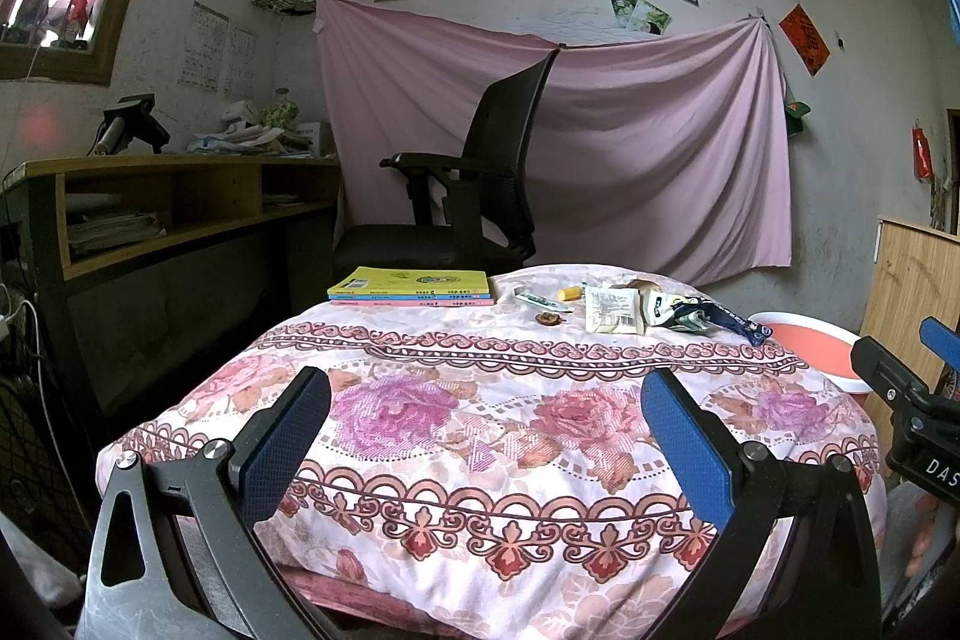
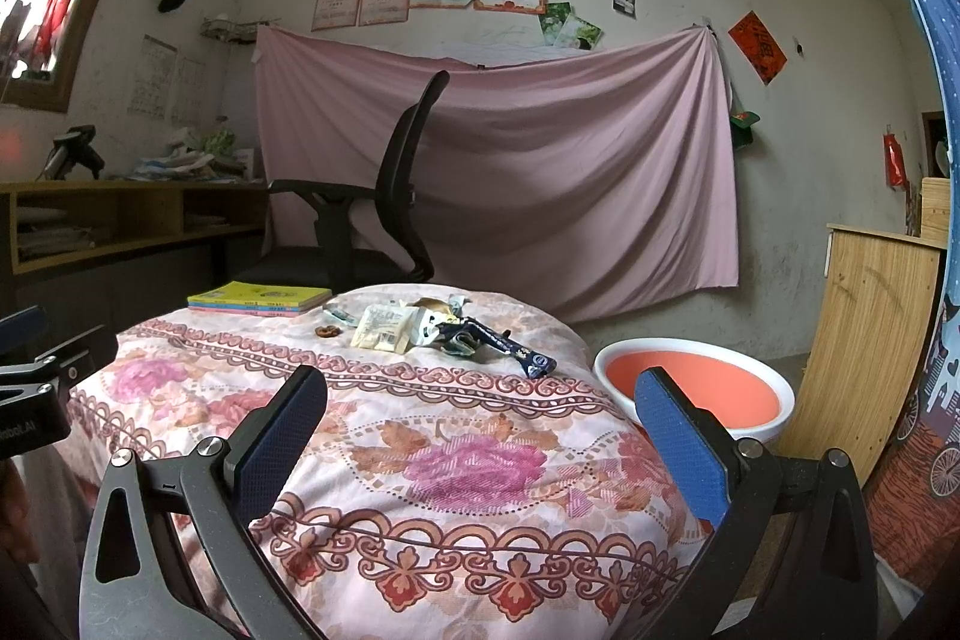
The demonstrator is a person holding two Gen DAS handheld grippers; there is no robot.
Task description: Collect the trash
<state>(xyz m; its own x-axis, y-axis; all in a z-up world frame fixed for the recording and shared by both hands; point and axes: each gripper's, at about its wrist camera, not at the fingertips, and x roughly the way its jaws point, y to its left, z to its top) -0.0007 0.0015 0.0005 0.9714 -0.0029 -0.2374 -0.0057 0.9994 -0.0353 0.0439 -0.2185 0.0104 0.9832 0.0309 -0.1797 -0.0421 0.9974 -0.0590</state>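
With both grippers' fingers (image 2: 681,436) spread wide and empty, the light, crinkly blue wrapper (image 2: 510,347) is best pinched mid-length.

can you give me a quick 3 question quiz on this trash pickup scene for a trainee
1. True or false: the left gripper is holding a wrapper.
2. Which lies nearest the orange basin? A) stack of books B) dark blue wrapper C) white packet
3. Fill in: the trash lies on a floral ____.

Key: 1 false, both the left and the right gripper are open and empty; 2 B; 3 quilt.
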